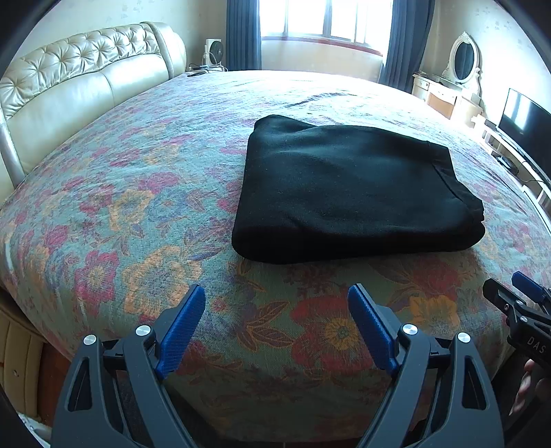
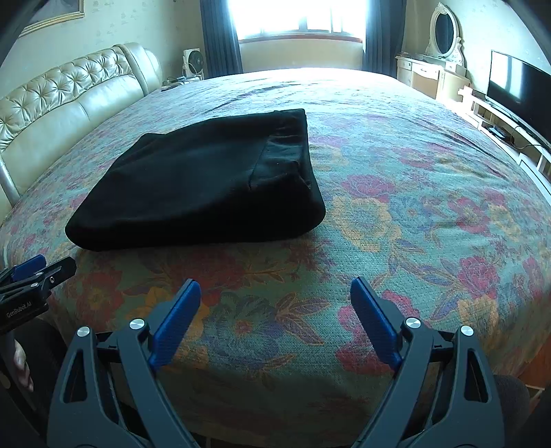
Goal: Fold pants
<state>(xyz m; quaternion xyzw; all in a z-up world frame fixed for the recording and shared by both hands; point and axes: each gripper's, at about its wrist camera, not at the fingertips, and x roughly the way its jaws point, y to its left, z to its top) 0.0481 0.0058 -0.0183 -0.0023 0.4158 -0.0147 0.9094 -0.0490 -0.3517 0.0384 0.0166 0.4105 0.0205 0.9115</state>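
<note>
The bright window [image 1: 323, 17] at twelve o'clock is washed out, nothing beyond it readable. The flat black television screen [image 1: 527, 120] at three o'clock is cut by the edge. Small dark items [image 2: 172, 84] beside the tufted cream leather headboard [image 2: 69, 93] are too small to identify.

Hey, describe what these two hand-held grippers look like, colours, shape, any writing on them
Both match: the left hand-held gripper and right hand-held gripper have black plastic arms with triangular cut-outs, silver round pivot bolts, and flat blue textured pads. White lettering marks their black bodies: "GenRobot.AI" on the left one's side, "DAS" on the right one's. No cables show.
</note>
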